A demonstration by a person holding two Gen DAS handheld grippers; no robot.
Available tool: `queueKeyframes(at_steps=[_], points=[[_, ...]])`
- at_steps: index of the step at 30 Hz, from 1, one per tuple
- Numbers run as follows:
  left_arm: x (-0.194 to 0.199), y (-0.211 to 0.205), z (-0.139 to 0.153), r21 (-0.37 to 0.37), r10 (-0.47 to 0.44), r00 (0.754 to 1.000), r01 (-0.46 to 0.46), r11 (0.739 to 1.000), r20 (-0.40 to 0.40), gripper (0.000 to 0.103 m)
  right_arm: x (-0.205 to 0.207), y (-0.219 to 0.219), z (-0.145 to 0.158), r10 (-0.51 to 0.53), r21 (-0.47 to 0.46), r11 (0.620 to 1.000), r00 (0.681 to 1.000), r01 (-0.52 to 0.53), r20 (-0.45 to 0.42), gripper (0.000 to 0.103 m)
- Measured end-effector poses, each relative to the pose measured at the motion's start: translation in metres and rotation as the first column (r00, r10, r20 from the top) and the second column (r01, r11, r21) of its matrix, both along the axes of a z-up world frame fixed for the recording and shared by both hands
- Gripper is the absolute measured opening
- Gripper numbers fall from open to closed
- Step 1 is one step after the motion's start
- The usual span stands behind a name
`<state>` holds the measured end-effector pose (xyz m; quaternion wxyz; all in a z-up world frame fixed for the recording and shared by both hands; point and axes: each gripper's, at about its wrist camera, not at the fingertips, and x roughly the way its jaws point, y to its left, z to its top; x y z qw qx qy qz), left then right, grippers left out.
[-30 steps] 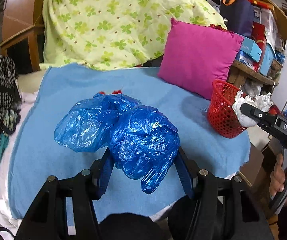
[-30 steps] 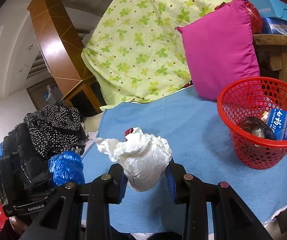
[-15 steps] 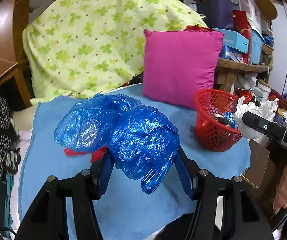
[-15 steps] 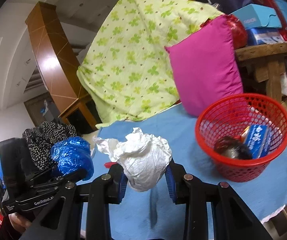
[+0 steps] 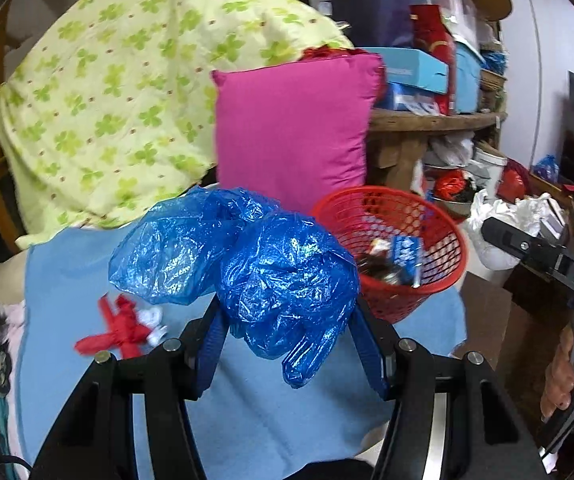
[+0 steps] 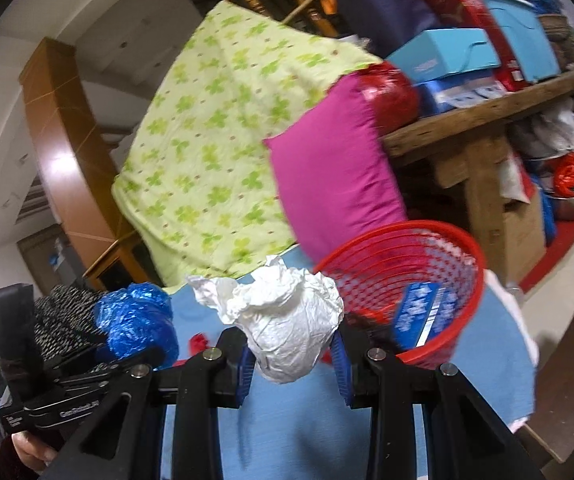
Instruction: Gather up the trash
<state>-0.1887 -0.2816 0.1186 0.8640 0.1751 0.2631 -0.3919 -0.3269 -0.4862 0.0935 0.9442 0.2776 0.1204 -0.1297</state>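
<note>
My left gripper (image 5: 287, 316) is shut on a crumpled blue plastic bag (image 5: 255, 264), held above the blue blanket (image 5: 67, 264). My right gripper (image 6: 293, 344) is shut on a wad of white plastic (image 6: 287, 320). A red mesh basket (image 5: 443, 236) stands at the blanket's right end, just beyond and right of both loads, with a blue carton (image 5: 407, 254) and dark wrappers inside. The basket (image 6: 467, 256) fills the right wrist view's right middle. Red and white scraps (image 5: 123, 324) lie on the blanket at the left. The right gripper and its white wad (image 5: 507, 220) show at the left wrist view's right edge.
A magenta pillow (image 5: 291, 136) and a green clover quilt (image 5: 127, 92) lean behind the blanket. A wooden shelf (image 6: 487, 120) stacked with boxes stands right of the pillow. Speckled dark clothing (image 6: 63, 320) lies left. A cardboard box (image 5: 483, 316) sits past the blanket's right edge.
Both grippers have carried their loads rightward toward the red basket, which now sits closer and more central. The red and white scraps have come into sight on the blanket.
</note>
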Motion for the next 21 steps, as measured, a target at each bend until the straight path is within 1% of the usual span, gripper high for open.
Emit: queueKeyframes(at_steps=[5, 9, 13, 16, 17, 18, 19, 20, 21], points=[[0.001, -0.034, 0.005, -0.025, -0.089, 0.996, 0.089, 0.996, -0.011, 0.062, 0.001, -0.032, -0.003, -0.047, 0.021, 0.999, 0.999, 0.048, -0.025, 0.035], [0.012, -0.067, 0.004, -0.055, -0.153, 0.986, 0.150, 0.987, -0.060, 0.063, 0.009, -0.058, -0.011, -0.065, 0.062, 0.996, 0.997, 0.067, -0.035, 0.035], [0.024, -0.102, -0.001, -0.058, -0.180, 0.981, 0.176, 0.983, -0.075, 0.063, 0.024, -0.081, -0.020, -0.078, 0.107, 0.991, 0.996, 0.082, -0.044, 0.037], [0.035, -0.126, -0.011, -0.029, -0.181, 0.980, 0.180, 0.983, -0.085, 0.069, 0.039, -0.096, -0.031, -0.081, 0.152, 0.984, 0.995, 0.090, -0.062, 0.038], [0.037, -0.132, -0.014, -0.018, -0.176, 0.981, 0.175, 0.984, -0.087, 0.070, 0.044, -0.101, -0.036, -0.075, 0.179, 0.980, 0.995, 0.086, -0.068, 0.040], [0.040, -0.138, -0.018, -0.003, -0.169, 0.982, 0.169, 0.986, -0.085, 0.070, 0.047, -0.104, -0.040, -0.075, 0.195, 0.977, 0.995, 0.087, -0.072, 0.046], [0.040, -0.140, -0.020, 0.008, -0.164, 0.983, 0.165, 0.986, -0.082, 0.070, 0.050, -0.108, -0.043, -0.078, 0.209, 0.974, 0.994, 0.092, -0.072, 0.070], [0.040, -0.141, -0.022, 0.019, -0.160, 0.984, 0.162, 0.987, -0.076, 0.070, 0.051, -0.109, -0.045, -0.086, 0.219, 0.971, 0.995, 0.097, -0.058, 0.077], [0.038, -0.142, -0.024, 0.034, -0.157, 0.986, 0.160, 0.987, -0.062, 0.070, 0.052, -0.110, -0.046, -0.086, 0.217, 0.972, 0.995, 0.093, -0.043, 0.077]])
